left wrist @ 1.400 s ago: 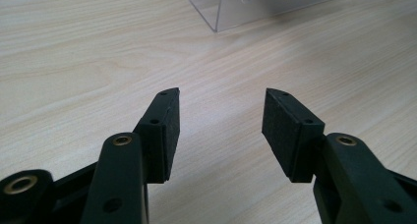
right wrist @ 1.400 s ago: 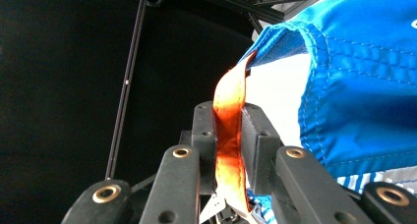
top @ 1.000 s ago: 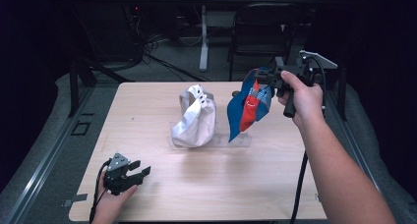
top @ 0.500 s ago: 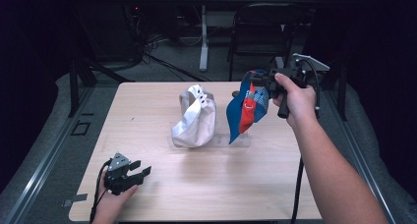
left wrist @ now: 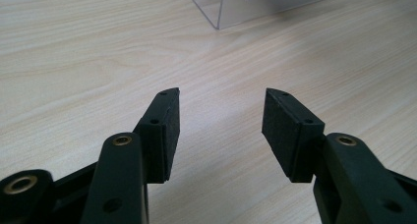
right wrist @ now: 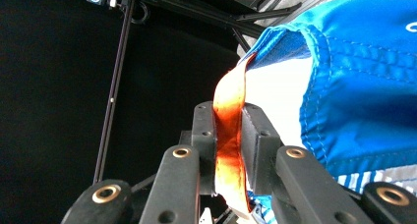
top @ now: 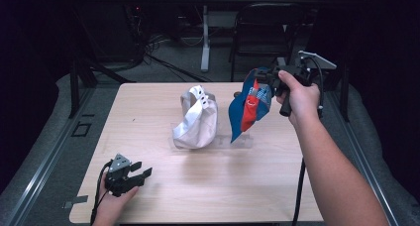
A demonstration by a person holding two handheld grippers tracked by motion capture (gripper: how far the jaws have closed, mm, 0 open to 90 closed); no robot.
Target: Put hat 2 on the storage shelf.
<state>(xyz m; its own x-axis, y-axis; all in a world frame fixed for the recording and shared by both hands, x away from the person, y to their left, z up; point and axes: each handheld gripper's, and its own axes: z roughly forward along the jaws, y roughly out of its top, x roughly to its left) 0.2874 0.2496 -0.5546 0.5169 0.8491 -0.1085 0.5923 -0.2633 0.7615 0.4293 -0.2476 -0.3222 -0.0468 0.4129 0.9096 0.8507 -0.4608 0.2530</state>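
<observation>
Dark room around a pale wood worktop (top: 208, 186); right claw (right wrist: 228, 135) pinches only the orange strap (right wrist: 228, 111) of the blue garment (top: 250, 107) hanging over the clear stand (top: 237, 139), so it might slip; left claw (left wrist: 221, 130) rests half open, empty

The thing in hand is a blue garment (top: 242, 112) of shiny fabric with a red-orange panel down its front and a patch of white-and-blue pattern near its top. It hangs upright and limp at right of centre in the high view, lifted by its upper edge, its lower tip reaching down to the clear stand on the worktop. In the right tool's view an orange strip (right wrist: 229, 135) of it is clamped edge-on, with stitched blue cloth spreading across the upper right.
</observation>
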